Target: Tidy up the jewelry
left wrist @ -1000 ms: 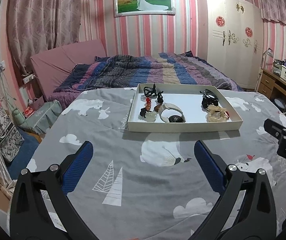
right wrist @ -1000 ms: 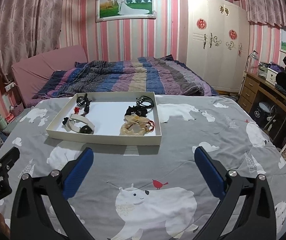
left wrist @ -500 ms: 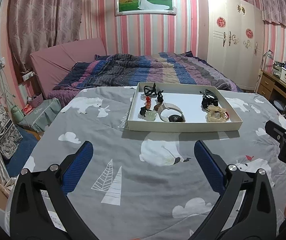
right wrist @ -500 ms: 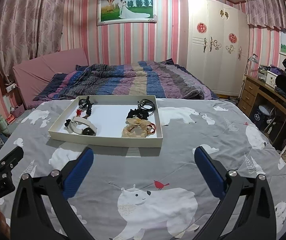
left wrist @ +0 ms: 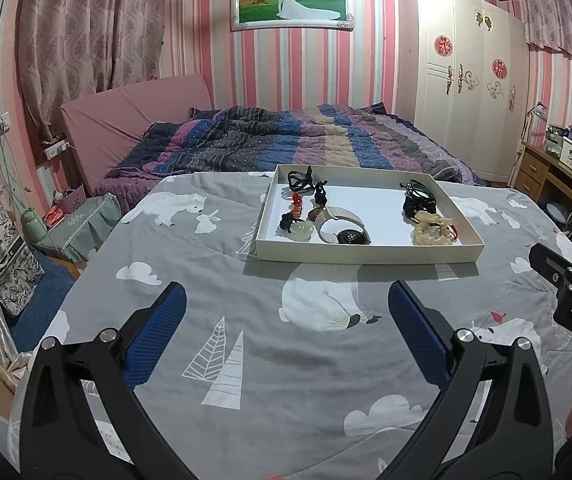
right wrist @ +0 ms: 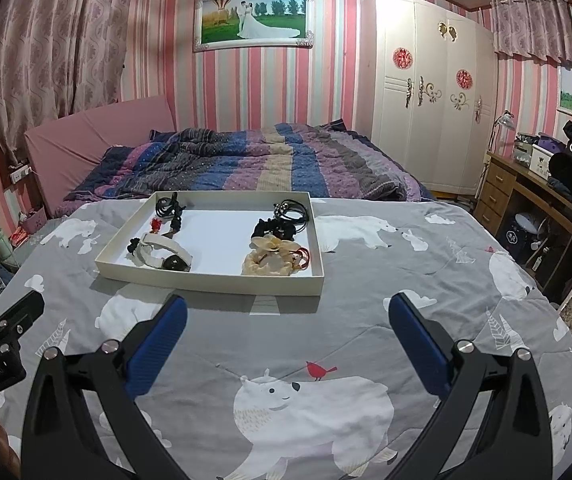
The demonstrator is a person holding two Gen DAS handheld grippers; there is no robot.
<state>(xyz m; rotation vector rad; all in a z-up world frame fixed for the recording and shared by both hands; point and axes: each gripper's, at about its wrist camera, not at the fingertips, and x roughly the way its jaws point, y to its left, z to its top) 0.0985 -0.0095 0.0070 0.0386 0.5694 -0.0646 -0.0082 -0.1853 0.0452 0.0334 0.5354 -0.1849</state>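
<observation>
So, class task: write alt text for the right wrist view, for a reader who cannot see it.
An open right gripper hovers over a grey bedspread, pointing at a white tray of jewelry: a watch on the left, a beige bracelet on the right. The left gripper shows at the left edge.

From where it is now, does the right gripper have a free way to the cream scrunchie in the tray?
Probably yes. The right gripper is open and empty, the cream scrunchie lies near the tray's front wall, and only bare bedspread lies between.
</observation>
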